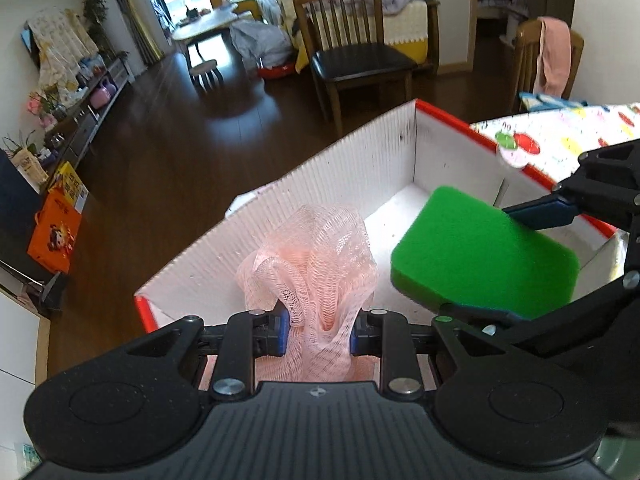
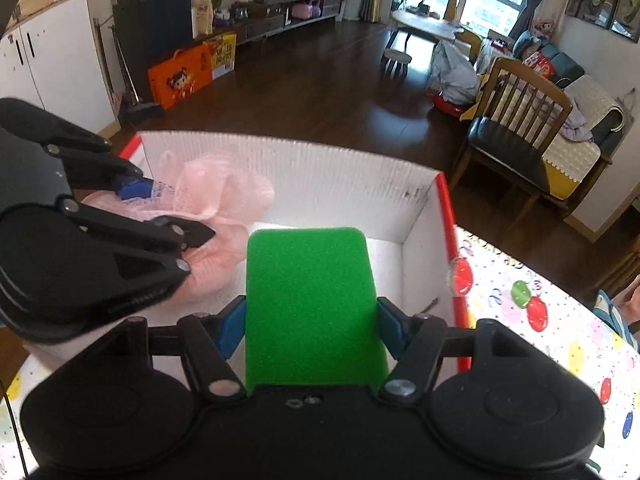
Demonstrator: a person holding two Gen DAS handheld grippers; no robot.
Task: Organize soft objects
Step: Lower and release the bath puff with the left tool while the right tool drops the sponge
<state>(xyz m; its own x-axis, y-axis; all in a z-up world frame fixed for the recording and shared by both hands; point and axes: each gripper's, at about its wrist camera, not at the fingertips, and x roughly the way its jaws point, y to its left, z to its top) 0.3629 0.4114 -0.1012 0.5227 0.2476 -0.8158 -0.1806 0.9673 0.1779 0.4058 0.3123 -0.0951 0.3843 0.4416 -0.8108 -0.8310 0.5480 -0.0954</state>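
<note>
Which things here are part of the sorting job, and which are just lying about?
In the job:
pink mesh pouf, clamped in the left hand-held gripper
green sponge, clamped in the right hand-held gripper
white box below both

Lying about:
wooden chair
orange bag
patterned tablecloth

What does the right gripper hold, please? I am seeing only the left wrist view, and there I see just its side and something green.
Observer: The right gripper is shut on a green sponge; its two blue pads press the sponge's long sides.
Operator: Is the sponge over the box?
Observer: Yes, its front end is above the floor of the white box, near the wall at the red-edged corner.
Operator: And how does my pink mesh look from there?
Observer: The pink mesh pouf bulges out beyond the left gripper, close to the box's far wall. Whether it touches the floor cannot be told.
</note>
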